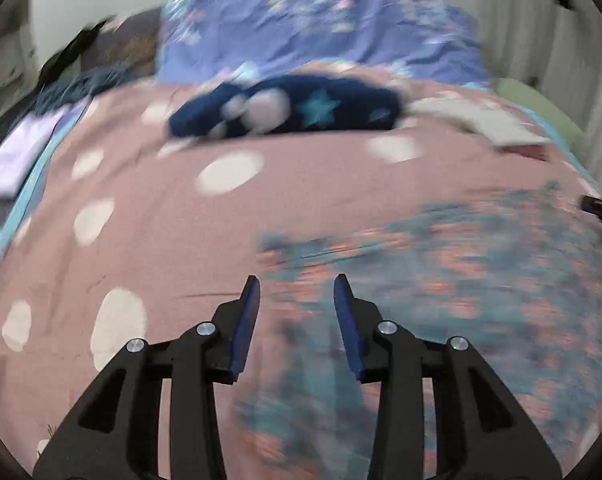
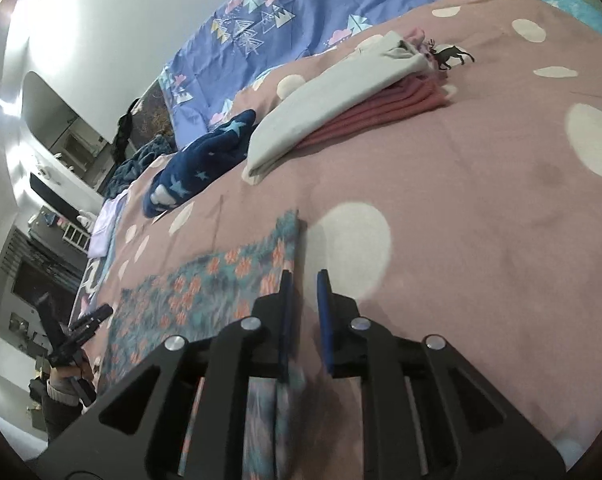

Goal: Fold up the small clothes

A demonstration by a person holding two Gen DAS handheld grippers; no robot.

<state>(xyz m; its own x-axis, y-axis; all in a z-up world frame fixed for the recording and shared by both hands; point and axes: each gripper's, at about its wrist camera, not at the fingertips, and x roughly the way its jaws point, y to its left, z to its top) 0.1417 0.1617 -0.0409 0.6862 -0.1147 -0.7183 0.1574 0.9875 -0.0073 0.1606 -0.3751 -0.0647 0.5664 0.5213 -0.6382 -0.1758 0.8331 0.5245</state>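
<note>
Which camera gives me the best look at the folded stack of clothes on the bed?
The right wrist view: the folded stack is sharp there, a grey piece lying on pink ones. In the left wrist view it shows only as a pale, motion-blurred patch at the far right of the bed.

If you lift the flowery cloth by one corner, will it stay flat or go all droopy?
Probably droopy: the flowery cloth lies thin and flat on the spotted bedcover, so it looks soft. It seems light, and would likely slide rather than roll.
</note>
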